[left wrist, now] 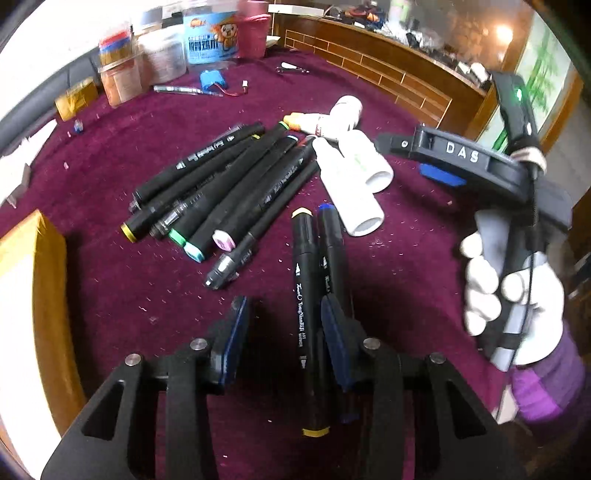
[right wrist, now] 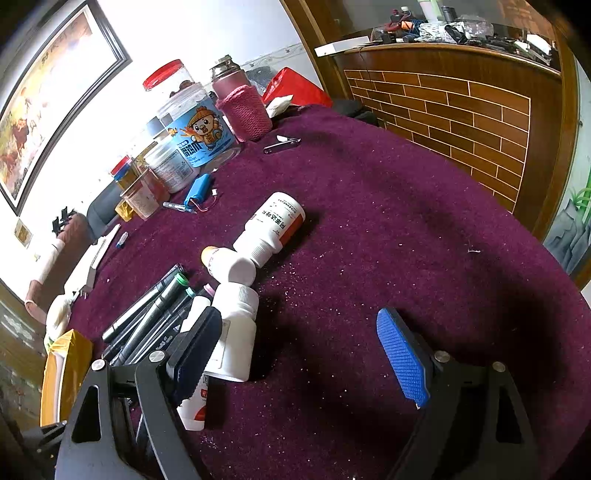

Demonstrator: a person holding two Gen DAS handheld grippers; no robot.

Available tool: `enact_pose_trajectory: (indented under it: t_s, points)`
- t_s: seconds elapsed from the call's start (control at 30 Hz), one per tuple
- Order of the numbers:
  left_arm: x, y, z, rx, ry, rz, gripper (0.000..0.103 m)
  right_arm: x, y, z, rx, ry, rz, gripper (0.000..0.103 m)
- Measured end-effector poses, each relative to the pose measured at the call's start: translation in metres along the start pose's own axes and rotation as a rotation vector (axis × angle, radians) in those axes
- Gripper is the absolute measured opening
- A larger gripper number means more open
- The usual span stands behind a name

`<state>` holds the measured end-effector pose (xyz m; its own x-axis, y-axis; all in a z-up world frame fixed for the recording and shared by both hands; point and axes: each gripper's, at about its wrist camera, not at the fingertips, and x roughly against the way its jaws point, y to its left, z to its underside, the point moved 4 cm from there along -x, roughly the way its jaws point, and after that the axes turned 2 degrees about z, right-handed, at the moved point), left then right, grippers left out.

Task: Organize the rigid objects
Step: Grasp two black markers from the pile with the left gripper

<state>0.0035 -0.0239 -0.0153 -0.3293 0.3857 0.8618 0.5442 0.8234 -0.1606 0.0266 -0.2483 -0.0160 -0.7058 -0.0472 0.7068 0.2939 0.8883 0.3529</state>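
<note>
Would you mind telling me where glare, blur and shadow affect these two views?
Left wrist view: a lamp flares at top right, and the background jars are blurred. Right wrist view: the wall beside the framed picture is washed out; a dark shadow lies beside the white bottle.

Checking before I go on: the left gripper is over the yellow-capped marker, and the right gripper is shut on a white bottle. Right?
Not quite. The right gripper is open and holds nothing; the white bottle lies beside its finger, as the right wrist view shows. The left gripper is indeed over the yellow-capped marker.
</note>
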Motion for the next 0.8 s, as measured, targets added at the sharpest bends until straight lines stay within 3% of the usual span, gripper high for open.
enact_pose_trajectory:
  t_s: [0.17,0.3,0.37,0.47,0.53,0.73,0.8]
  points:
    - [0.002,-0.001,0.007,0.009,-0.004,0.002,0.038,0.0,0.0,0.0,0.0,0.0,0.001,0.082]
    - [-0.006,-0.024,0.013,-0.112,-0.014,-0.146,0.038,0.0,0.0,0.0,0.0,0.0,0.001,0.082]
    - [-0.009,-0.029,0.009,-0.112,-0.023,-0.155,0.038,0.0,0.0,0.0,0.0,0.0,0.001,0.082]
    - [-0.011,-0.026,0.007,-0.066,-0.06,-0.13,0.038,0.0,0.0,0.0,0.0,0.0,0.001,0.082]
    - [-0.008,-0.023,0.011,-0.05,-0.086,-0.125,0.012,0.0,0.0,0.0,0.0,0.0,0.001,0.082]
    - [0.025,-0.005,0.025,0.099,-0.178,0.01,0.012,-0.001,0.0,0.0,0.005,0.004,-0.002,0.085]
    - [0.04,0.006,0.029,0.161,-0.213,0.064,0.012,-0.002,0.004,-0.001,0.032,0.043,-0.027,0.084]
